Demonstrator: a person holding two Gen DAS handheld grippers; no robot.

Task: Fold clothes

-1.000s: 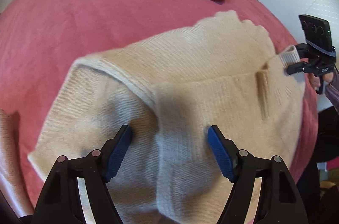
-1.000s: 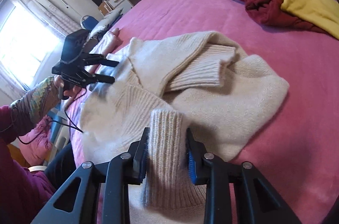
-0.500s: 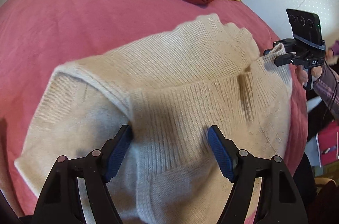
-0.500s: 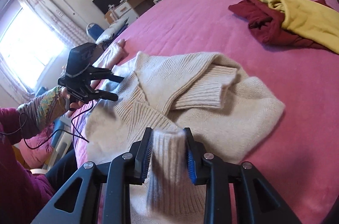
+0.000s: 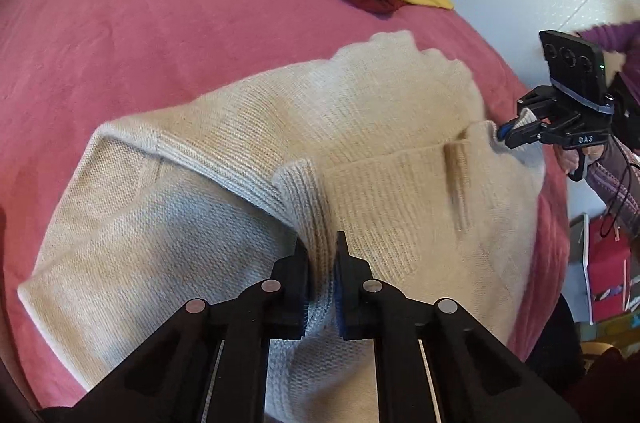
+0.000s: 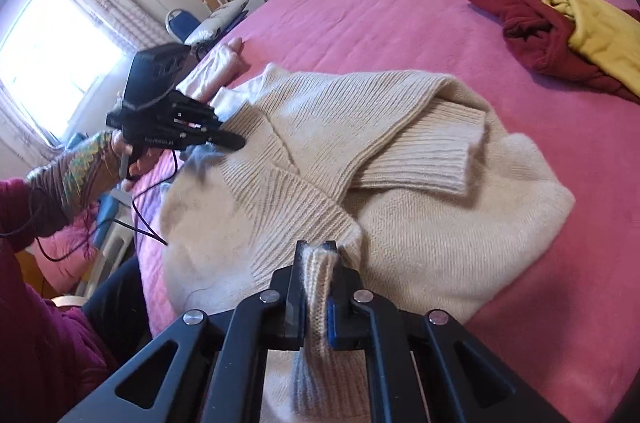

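- Two grippers are each clamped on the ribbed hem of a cream knit sweater point(image 5: 360, 127) that lies on a pink bedspread point(image 5: 140, 35).
- In the left wrist view, the left gripper point(image 5: 321, 251) has its jaws drawn narrow, with a bunched fold of ribbed knit pinched between them.
- Seen from the right wrist view, the left gripper point(image 6: 224, 139) sits at the sweater's far edge, held by a hand point(image 6: 136, 159) in a patterned sleeve.
- The right gripper point(image 6: 318, 255) has its jaws close together too, with a strip of ribbed edge standing up between the black finger and the blue-padded one.
- From the left wrist view, the right gripper point(image 5: 516, 131) grips the sweater at its right-hand corner, near the edge of the bed.
- One sleeve of the sweater is folded across the body, its ribbed cuff point(image 6: 432, 159) lying flat on top.
- Farther up the bed, well apart from the sweater, a dark red garment point(image 6: 532, 31) lies crumpled with a yellow garment point(image 6: 592, 31) partly over it.
- A pale pink garment point(image 6: 212, 67) lies just beyond the sweater, near the left gripper.
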